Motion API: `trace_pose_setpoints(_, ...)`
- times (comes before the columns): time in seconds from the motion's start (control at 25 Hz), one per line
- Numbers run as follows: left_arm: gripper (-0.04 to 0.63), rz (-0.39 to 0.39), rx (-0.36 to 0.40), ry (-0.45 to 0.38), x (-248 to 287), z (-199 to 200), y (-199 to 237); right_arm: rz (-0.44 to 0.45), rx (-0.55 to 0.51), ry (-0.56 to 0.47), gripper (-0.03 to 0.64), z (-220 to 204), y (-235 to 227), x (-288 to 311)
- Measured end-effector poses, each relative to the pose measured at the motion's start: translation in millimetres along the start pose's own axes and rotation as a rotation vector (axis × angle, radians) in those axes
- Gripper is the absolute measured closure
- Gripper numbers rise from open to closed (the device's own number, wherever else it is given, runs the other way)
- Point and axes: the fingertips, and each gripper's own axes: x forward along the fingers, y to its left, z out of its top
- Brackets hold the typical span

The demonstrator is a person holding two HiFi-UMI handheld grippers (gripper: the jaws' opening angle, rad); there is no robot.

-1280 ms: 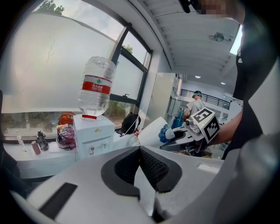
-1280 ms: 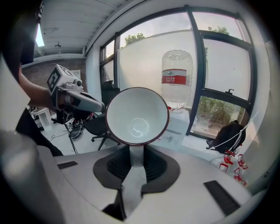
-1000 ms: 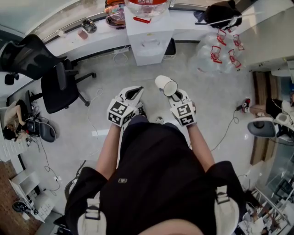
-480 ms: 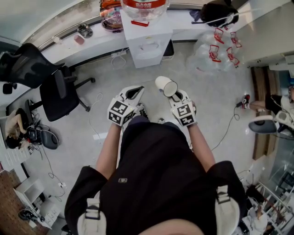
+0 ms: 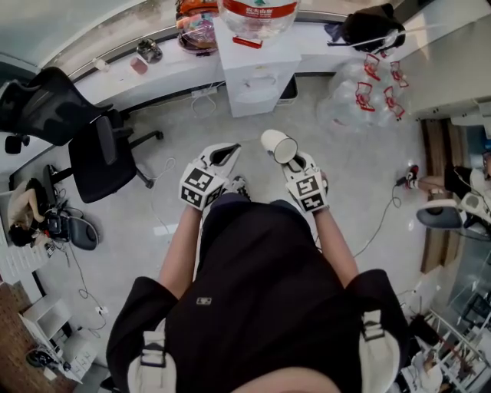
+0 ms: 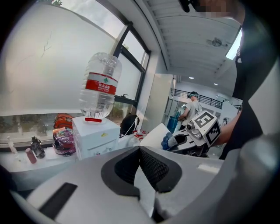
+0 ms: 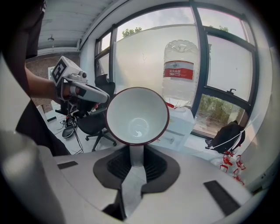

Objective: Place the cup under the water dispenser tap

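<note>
An office floor ran up to a long white surface (image 5: 153, 65) under the windows. The white cup (image 5: 278, 145), rimmed in dark red, hung in the air above that floor, tipped on its side with its mouth toward the person and well apart from the water dispenser (image 5: 257, 73). The right gripper (image 5: 290, 159) carried it, its fingers (image 7: 151, 164) closed on the cup's handle. In the right gripper view the cup (image 7: 137, 116) sat in front of the dispenser and its upturned bottle (image 7: 179, 72). Beside it, the left gripper (image 5: 222, 154) pointed the same way, its fingers (image 6: 153, 166) drawn together on nothing. A black office chair (image 5: 96, 150) stood to the left, and a black backpack (image 5: 368, 23) lay on the surface to the right.
</note>
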Motion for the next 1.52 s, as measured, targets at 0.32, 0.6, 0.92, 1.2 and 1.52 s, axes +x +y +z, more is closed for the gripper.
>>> trace_pose_setpoints(0.32, 0.597, 0.033, -0.012, -0.011, -17.5, -4.5, 30.3, 0.009, -0.022, 0.000, 0.574, 14.6, 10.1, 24.5)
trace_pose_setpoints(0.6, 0.597, 0.052, -0.025, -0.017, -25.2, -8.3, 48.3, 0.020, -0.032, 0.015, 0.574, 18.6, 13.6, 40.3)
trace_pose_setpoints(0.92, 0.597, 0.034, -0.022, -0.014, -23.2, -7.6, 55.3, 0.008, -0.029, 0.022, 0.574, 22.0, 13.8, 45.9)
trace_pose_setpoints(1.2, 0.597, 0.036, -0.021, -0.019, -19.9, -4.0, 59.0, 0.002, -0.025, 0.037, 0.574, 15.1, 8.6, 47.4)
trace_pose_setpoints(1.52, 0.597, 0.062, -0.052, -0.003, -20.9, -13.4, 59.4, 0.036, -0.037, 0.053, 0.574, 13.1, 7.2, 53.6)
